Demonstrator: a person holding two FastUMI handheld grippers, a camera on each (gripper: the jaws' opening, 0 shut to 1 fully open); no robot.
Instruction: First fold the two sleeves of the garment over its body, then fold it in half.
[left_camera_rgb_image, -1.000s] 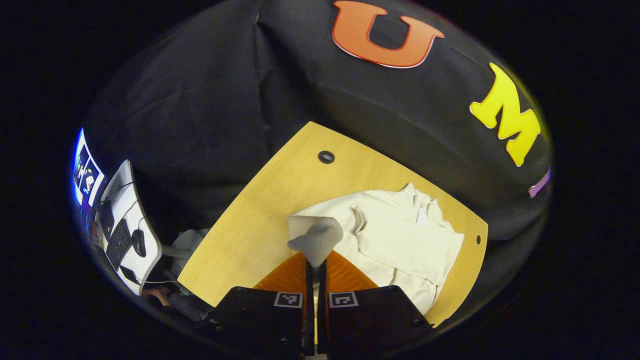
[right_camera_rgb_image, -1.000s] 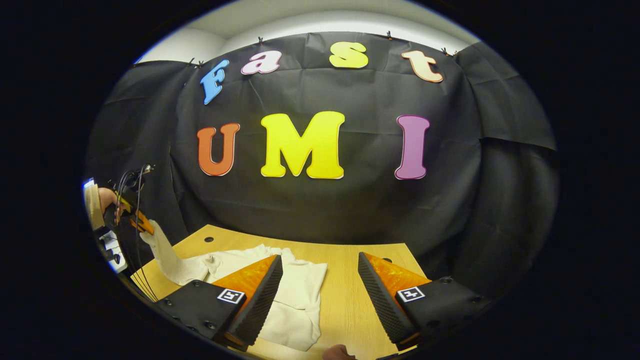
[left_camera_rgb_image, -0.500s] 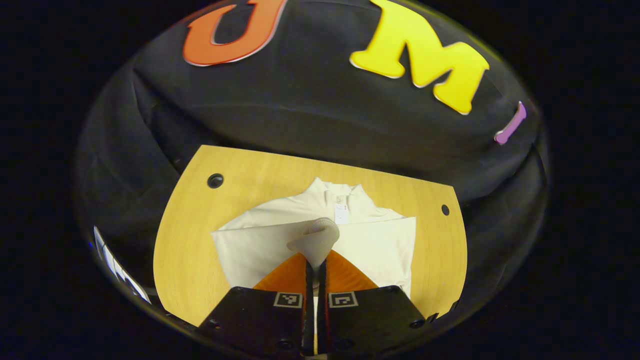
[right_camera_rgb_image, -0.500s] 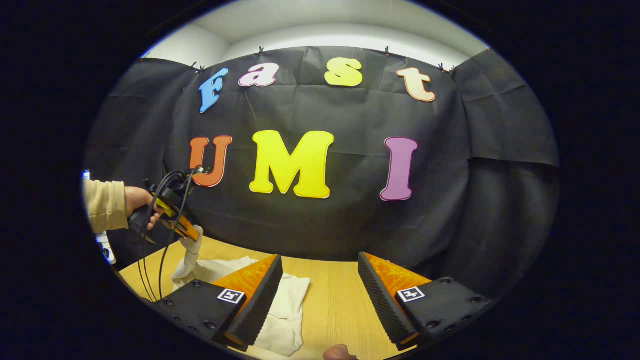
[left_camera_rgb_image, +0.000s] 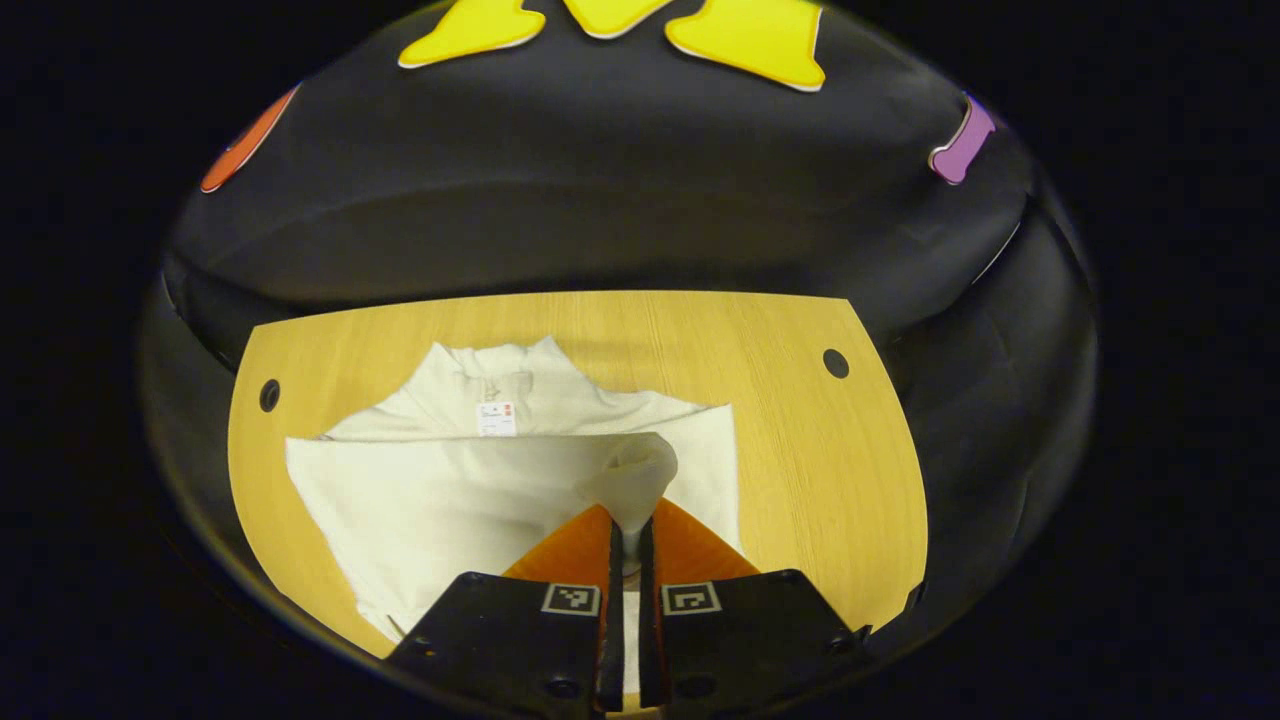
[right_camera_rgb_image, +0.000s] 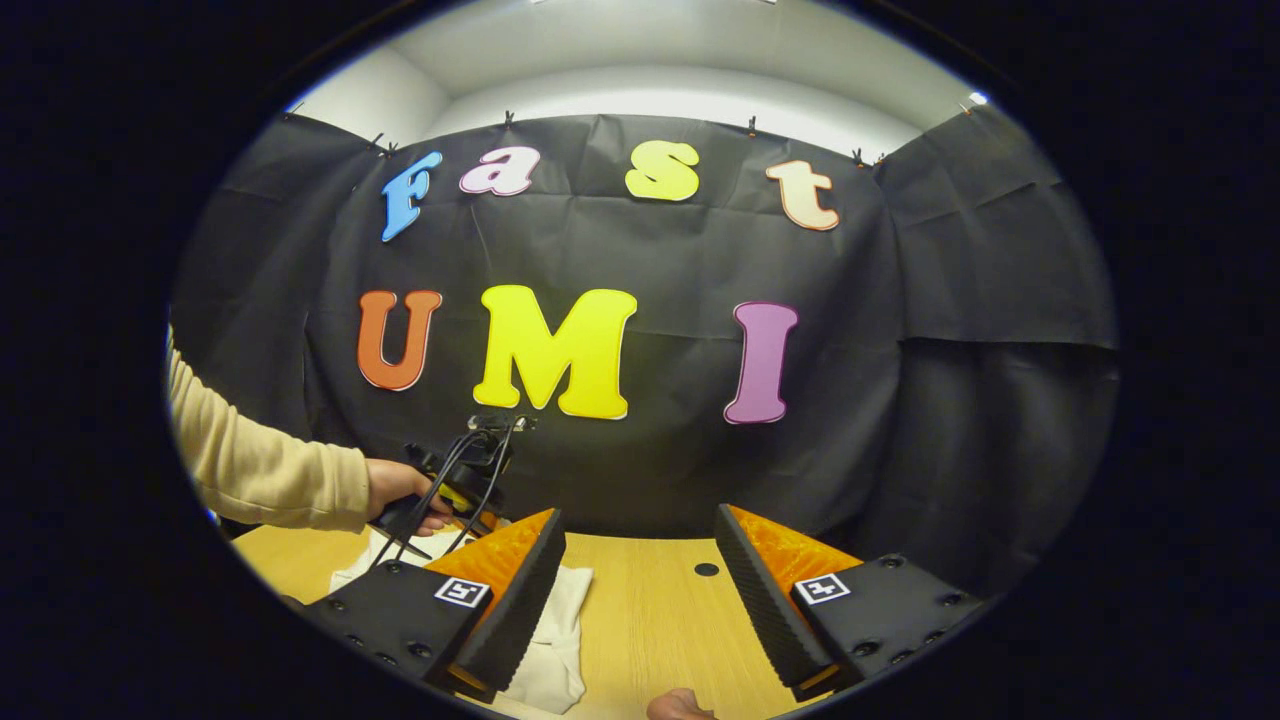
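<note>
In the left gripper view, the left gripper (left_camera_rgb_image: 628, 520) stood at the bottom centre of the frame with its two fingers pressed together on the cuff end of a sleeve (left_camera_rgb_image: 634, 478), which bunched up just above the fingertips. Beyond it, the white garment (left_camera_rgb_image: 440, 490) lay on the wooden table (left_camera_rgb_image: 820, 470), spread across the lower left and centre of the frame. Its collar (left_camera_rgb_image: 500, 375) pointed toward the far edge, with a small tag (left_camera_rgb_image: 496, 418) just below it. A straight folded edge ran across the body from left to right, under the collar. Farther off, two dark round holes sat in the table, one at the left (left_camera_rgb_image: 269, 395) and one at the upper right (left_camera_rgb_image: 835, 363). The black cloth wall (left_camera_rgb_image: 600, 190) rose behind the table.

In the right gripper view, the right gripper (right_camera_rgb_image: 640, 560) showed at the bottom of the frame with its fingers held wide apart and nothing between them, above the table (right_camera_rgb_image: 650, 610). Part of the garment (right_camera_rgb_image: 550, 640) lay behind its left finger. Farther back at the left, a hand (right_camera_rgb_image: 400, 492) in a cream sleeve (right_camera_rgb_image: 260, 460) held the left gripper (right_camera_rgb_image: 470, 500) low over the garment, cables trailing from it.
</note>
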